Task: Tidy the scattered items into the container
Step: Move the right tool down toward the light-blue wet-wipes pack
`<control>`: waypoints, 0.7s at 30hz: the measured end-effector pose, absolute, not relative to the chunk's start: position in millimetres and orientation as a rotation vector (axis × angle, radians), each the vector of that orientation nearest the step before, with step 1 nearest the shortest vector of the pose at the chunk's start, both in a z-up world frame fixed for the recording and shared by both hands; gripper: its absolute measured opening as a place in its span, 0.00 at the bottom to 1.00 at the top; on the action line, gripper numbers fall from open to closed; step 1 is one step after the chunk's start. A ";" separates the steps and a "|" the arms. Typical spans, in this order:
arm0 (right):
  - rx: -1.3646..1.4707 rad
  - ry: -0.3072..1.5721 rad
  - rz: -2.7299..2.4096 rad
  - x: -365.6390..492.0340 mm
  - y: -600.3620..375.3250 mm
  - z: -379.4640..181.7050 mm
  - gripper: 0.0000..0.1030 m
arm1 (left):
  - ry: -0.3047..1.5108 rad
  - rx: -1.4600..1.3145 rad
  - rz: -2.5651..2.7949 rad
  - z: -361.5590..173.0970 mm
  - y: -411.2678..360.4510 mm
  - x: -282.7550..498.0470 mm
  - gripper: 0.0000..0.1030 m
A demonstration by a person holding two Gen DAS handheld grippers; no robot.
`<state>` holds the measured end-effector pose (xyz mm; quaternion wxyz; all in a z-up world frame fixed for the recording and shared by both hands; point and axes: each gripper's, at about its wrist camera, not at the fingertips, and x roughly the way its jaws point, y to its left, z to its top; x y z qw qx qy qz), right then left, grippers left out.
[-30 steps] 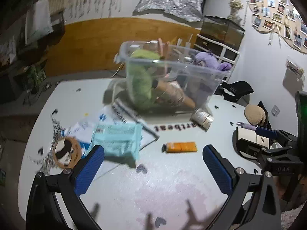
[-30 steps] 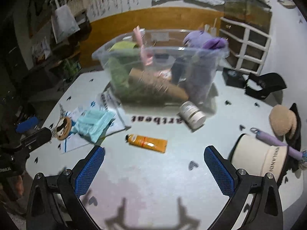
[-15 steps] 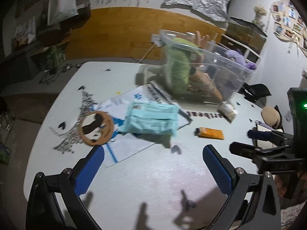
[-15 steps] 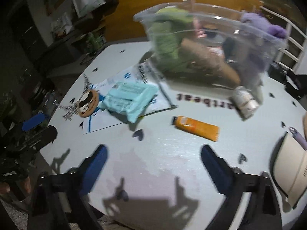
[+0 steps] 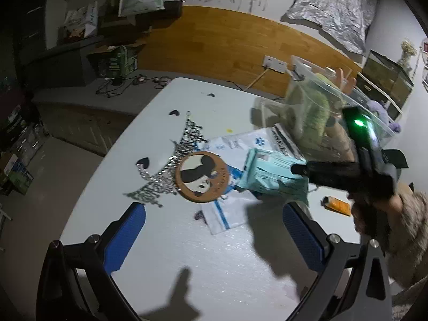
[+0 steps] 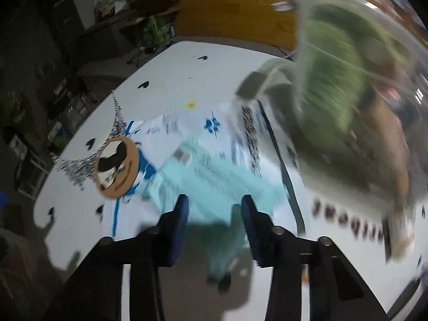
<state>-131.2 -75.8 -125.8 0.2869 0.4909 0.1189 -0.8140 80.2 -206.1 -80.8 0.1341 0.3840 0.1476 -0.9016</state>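
From my left wrist view: table [image 5: 187, 254] carries a flat printed bag [image 5: 227, 214]. On the bag, a round disc [image 5: 202, 178] left, a soft packet [image 5: 270, 179] right, touching. Container [image 5: 334, 107] behind the packet, at the bag's far edge. A tube [image 5: 337, 204] right of the packet.

— What type of location is indicated?
— A lived-in home room is indicated: a glass tank [image 5: 385, 67] on a white shelf unit, wood wall panelling [image 5: 227, 45], and cluttered dark shelving [image 5: 88, 26] are seen.
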 end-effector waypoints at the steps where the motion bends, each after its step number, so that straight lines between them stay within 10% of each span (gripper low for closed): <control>1: 1.311 0.332 -2.171 -138.6 -83.2 -128.4 0.38 | 0.430 1.111 -2.608 -81.2 -208.3 80.6 1.00; 21: 1.257 0.265 -2.043 -101.2 -66.1 -173.2 0.37 | 0.399 1.166 -2.656 -90.3 -196.3 59.6 1.00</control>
